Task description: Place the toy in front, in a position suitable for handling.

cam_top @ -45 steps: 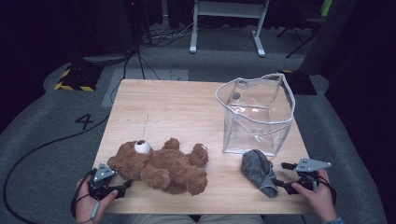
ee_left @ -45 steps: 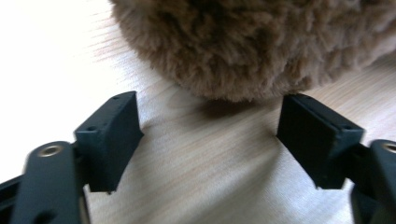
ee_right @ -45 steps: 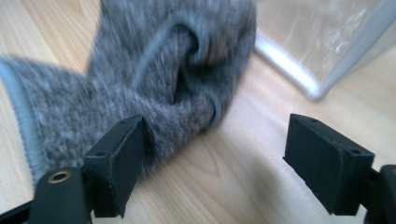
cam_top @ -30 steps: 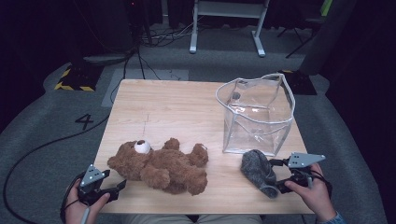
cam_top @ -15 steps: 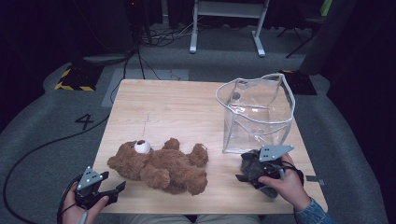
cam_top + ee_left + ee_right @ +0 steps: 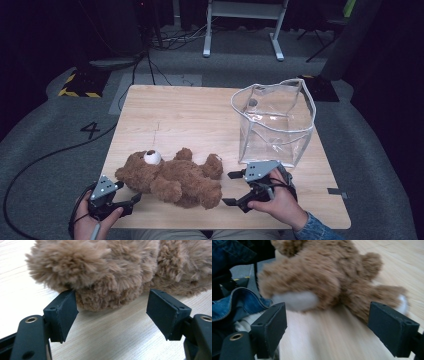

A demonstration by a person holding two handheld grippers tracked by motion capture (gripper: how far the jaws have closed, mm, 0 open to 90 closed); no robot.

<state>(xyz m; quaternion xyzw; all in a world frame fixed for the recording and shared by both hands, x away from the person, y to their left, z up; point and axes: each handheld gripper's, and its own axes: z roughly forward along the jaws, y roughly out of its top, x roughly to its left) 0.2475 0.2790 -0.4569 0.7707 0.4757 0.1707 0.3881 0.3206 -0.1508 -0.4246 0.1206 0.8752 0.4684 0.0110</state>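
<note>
Here, a brown teddy bear (image 6: 172,177) lies on its back near the front edge of the wooden surface (image 6: 190,112), with its head toward the left and its feet toward the right. The left hand-held gripper (image 6: 134,199) sits just beside the bear's head, and its jaws stand wide apart with nothing in them; in the left gripper view the fluffy fur (image 6: 105,272) is right in front of the jaws, with one jaw tip at the edge of the fur. The right hand-held gripper (image 6: 231,188) points at the bear's feet from the other side. Its jaws have just been opening, and they are wide and empty too, with the bear's leg (image 6: 309,287) a little way ahead of them. A clear plastic bag (image 6: 275,120) stands open farther back on the right. The bear looks soft, squashy and light, so it will likely bend and flop when picked up. It should not break or slip much. A good place to pinch is probably a thick part, like an arm, a leg or the tummy, not only the loose fur.
</note>
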